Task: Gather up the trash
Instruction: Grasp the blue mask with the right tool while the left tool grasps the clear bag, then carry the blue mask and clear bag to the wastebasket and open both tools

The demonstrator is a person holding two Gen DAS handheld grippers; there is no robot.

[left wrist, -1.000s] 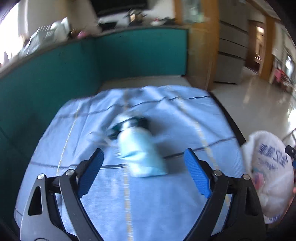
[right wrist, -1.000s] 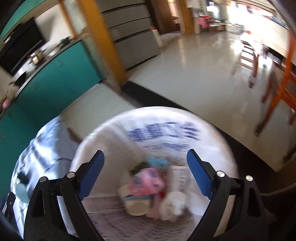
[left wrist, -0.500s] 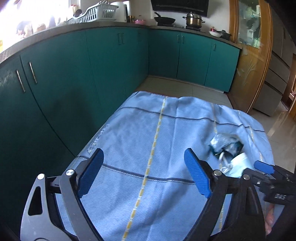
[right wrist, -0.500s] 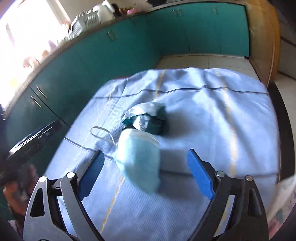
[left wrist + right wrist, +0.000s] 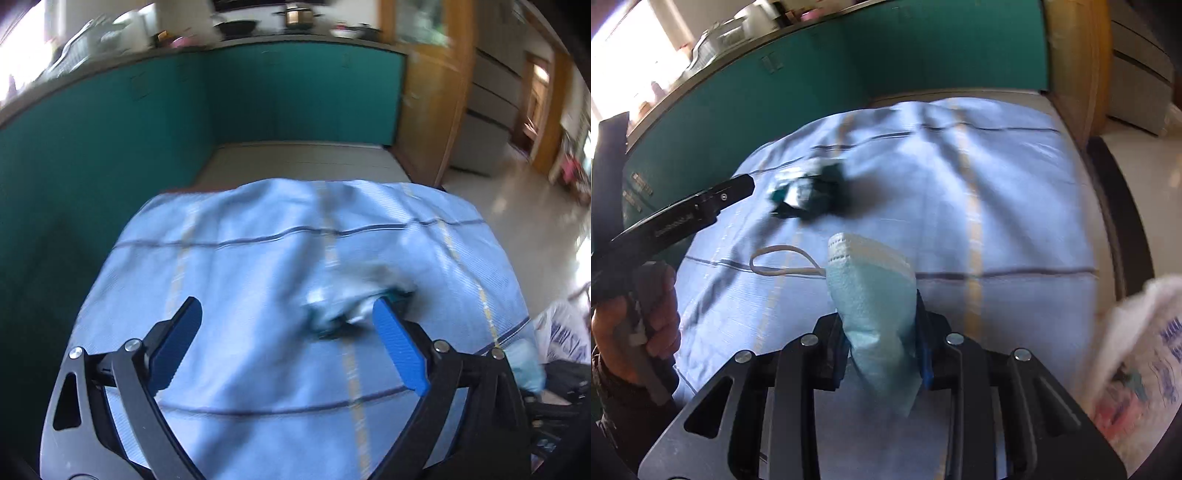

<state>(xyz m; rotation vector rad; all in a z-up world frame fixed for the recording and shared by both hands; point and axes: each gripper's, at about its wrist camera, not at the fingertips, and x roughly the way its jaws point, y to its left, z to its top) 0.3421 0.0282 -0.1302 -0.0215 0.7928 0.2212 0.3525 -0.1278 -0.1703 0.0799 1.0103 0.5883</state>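
Pale blue face mask (image 5: 873,306) is clamped between the right gripper (image 5: 881,350) fingers, lifted above the near part of the blue checked tablecloth (image 5: 997,206), ear loop (image 5: 783,260) dangling left. Crumpled dark teal wrapper (image 5: 351,314) lies mid-cloth, blurred, just beside the left gripper (image 5: 288,347) right pad; left jaws spread wide, nothing in them. White trash bag (image 5: 1137,373) at near right. Teal cabinets (image 5: 295,96) far behind.

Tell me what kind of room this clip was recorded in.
Most likely a home kitchen: teal cabinets under a countertop carrying a pot and pan, with a cloth-covered table in front.
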